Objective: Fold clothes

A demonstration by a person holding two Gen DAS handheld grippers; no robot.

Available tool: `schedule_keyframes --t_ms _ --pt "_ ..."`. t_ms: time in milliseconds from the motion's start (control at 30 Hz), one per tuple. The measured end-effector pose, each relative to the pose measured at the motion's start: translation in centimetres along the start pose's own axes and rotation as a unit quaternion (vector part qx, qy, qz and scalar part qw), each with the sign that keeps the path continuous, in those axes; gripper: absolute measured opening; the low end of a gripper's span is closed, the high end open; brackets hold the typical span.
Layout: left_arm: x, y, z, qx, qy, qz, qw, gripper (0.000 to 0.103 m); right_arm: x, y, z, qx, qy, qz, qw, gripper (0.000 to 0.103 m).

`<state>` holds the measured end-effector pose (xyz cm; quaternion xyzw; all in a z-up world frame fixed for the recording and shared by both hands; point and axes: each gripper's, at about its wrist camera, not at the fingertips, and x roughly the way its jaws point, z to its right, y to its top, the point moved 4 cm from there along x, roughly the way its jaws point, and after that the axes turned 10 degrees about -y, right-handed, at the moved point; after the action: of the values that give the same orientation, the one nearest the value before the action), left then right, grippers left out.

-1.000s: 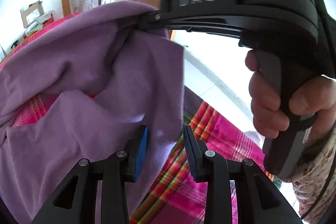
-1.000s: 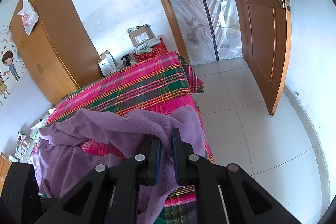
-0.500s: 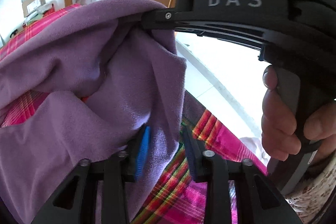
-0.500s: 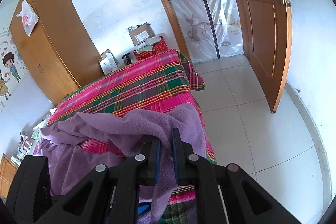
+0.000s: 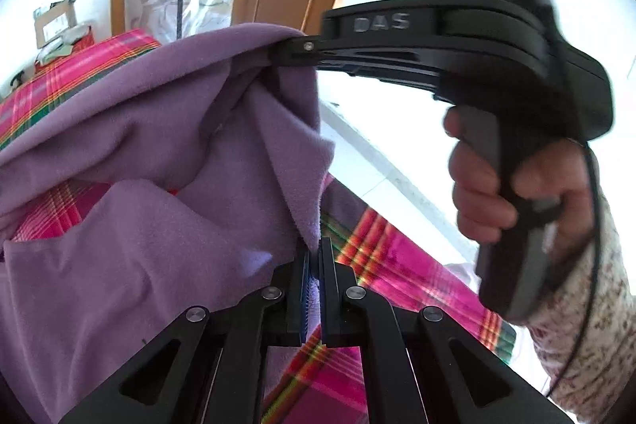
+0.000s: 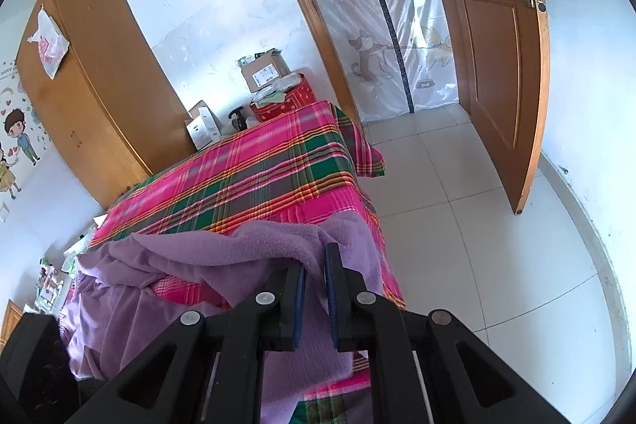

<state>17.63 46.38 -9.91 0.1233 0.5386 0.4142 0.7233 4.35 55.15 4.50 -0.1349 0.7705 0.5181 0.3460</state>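
- The left gripper (image 5: pixel 315 257) has its jaws drawn tight on a hanging edge of the purple fleece garment (image 5: pixel 151 225); a thin strip of cloth shows pinched between the blue pads
- The right gripper (image 6: pixel 315 279) is nearly closed on an upper fold of the same garment (image 6: pixel 246 253), with a bunch of fleece filling the narrow gap between its pads
- From the left wrist camera, the right gripper (image 5: pixel 286 52) sits above and beyond the left one, its tips buried in the fabric, and a hand (image 5: pixel 489 193) in a speckled sleeve (image 5: pixel 584 324) grips its handle
- The garment hangs from the higher grip down to the lower one, and the rest trails away to the left of both tools in loose heaps on the plaid bedspread (image 6: pixel 246 177)
- Done so far, as I judge it: both ends of one edge are secured, so the cloth is ready to be handled
- Left to do: no neat fold is visible anywhere; the fleece is rumpled, with bedspread showing through a gap in it, so it needs to be spread flat and folded
- The stretch of bedspread beyond the right gripper's tips lies bare, which looks like room to lay the garment out
- I cannot tell which part of the garment each tool holds, hem or sleeve
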Motion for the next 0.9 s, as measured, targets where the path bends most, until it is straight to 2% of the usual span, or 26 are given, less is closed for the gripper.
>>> schedule_keyframes --t_ms 67,133,233,267,367,467,600,733,867,900 --pt "-0.4 -0.7 -0.2 0.013 -0.002 -0.002 0.9999 0.004 0.0 0.3 -0.1 -0.005 -0.002 0.003 1.000 0.010" --pt "-4.5 -5.4 -4.1 0.020 -0.008 -0.004 0.9998 0.004 0.1 0.6 -0.1 -0.008 -0.006 0.005 1.000 0.010" --pt "-4.8 -5.5 -6.0 0.031 -0.031 -0.009 0.9990 0.004 0.5 1.1 0.0 -0.008 -0.012 0.004 1.000 0.010" --pt "-5.3 -2.5 -5.4 0.034 -0.042 -0.010 0.9985 0.004 0.7 1.2 0.0 -0.008 -0.015 0.004 1.000 0.010" --pt "-7.2 3.0 0.1 0.053 -0.061 -0.015 0.9966 0.004 1.2 1.6 0.0 -0.006 -0.019 0.002 1.000 0.010" --pt "-7.3 3.4 1.2 0.051 -0.064 -0.021 0.9964 0.004 1.7 1.6 0.0 -0.011 -0.022 -0.004 1.000 0.010" --pt "-7.5 4.1 -0.1 0.056 -0.074 -0.017 0.9956 0.004 2.3 1.2 0.5 -0.013 -0.028 -0.013 0.999 0.010" --pt "-6.7 3.5 -1.7 0.025 -0.069 -0.033 0.9968 0.004 2.9 0.6 1.0 -0.007 -0.029 -0.038 0.999 0.011" --pt "-7.1 3.1 -2.8 0.016 -0.056 -0.040 0.9975 0.005 2.4 -0.8 1.2 -0.019 -0.034 -0.054 0.998 0.034" --pt "-7.4 3.0 -3.0 0.015 -0.056 -0.037 0.9976 0.006 2.1 -1.0 1.4 -0.018 -0.036 -0.054 0.998 0.036"
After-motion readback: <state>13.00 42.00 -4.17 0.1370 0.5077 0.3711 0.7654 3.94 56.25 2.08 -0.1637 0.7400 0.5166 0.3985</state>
